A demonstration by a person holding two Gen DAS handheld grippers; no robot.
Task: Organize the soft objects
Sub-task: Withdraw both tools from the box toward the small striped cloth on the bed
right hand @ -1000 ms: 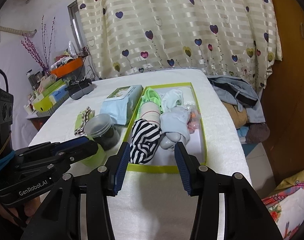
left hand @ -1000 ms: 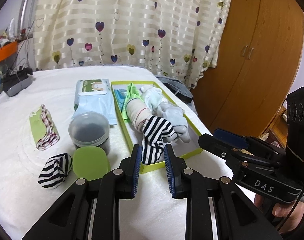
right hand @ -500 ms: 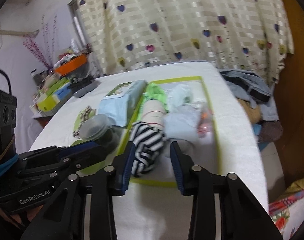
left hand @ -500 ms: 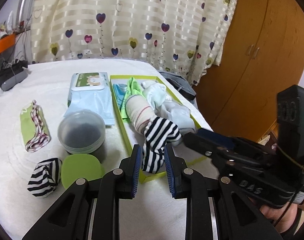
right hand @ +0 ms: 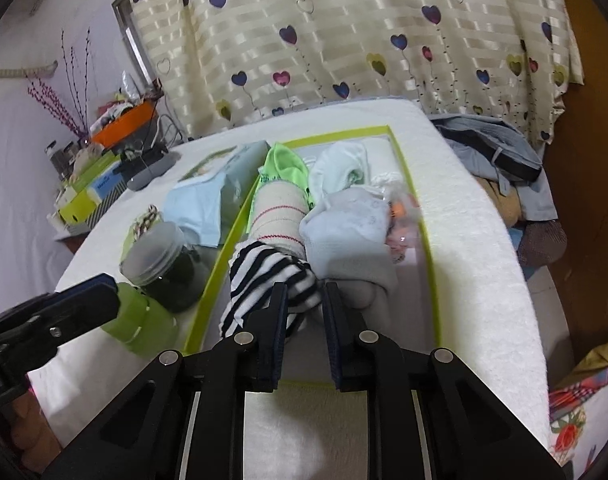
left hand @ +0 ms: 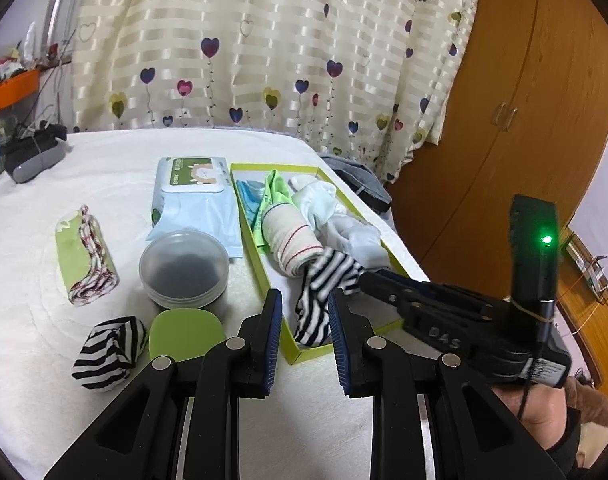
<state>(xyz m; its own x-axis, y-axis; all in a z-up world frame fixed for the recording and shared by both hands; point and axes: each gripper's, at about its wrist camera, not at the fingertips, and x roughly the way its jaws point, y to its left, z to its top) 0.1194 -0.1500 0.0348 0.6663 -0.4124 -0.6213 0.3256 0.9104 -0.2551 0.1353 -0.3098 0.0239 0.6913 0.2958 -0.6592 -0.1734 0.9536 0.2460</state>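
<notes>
A yellow-green tray [left hand: 263, 276] [right hand: 408, 184] on the white bed holds several rolled socks: a beige one [left hand: 291, 240], pale grey ones [right hand: 344, 232] and a black-and-white striped sock [left hand: 324, 276] [right hand: 259, 276] at its near end. My right gripper [right hand: 304, 300] [left hand: 364, 278] reaches into the tray from the right. Its jaws are closing, and the striped sock's end is pinched between the pads. My left gripper [left hand: 302, 308] [right hand: 107, 294] hovers open before the tray's near left corner, holding nothing. A second rolled striped sock [left hand: 107, 352] lies on the bed to the left.
Left of the tray are a wipes pack [left hand: 191, 200], a lidded jar [left hand: 183, 268], a green lidded box [left hand: 187, 336] and a folded green cloth [left hand: 83, 256]. Clothes [right hand: 496, 152] are heaped off the bed's right edge, by a wooden wardrobe [left hand: 524, 120].
My right gripper has come forward and down into the tray, and its jaws have narrowed from wide apart onto the striped sock's end. The left gripper has stayed put.
</notes>
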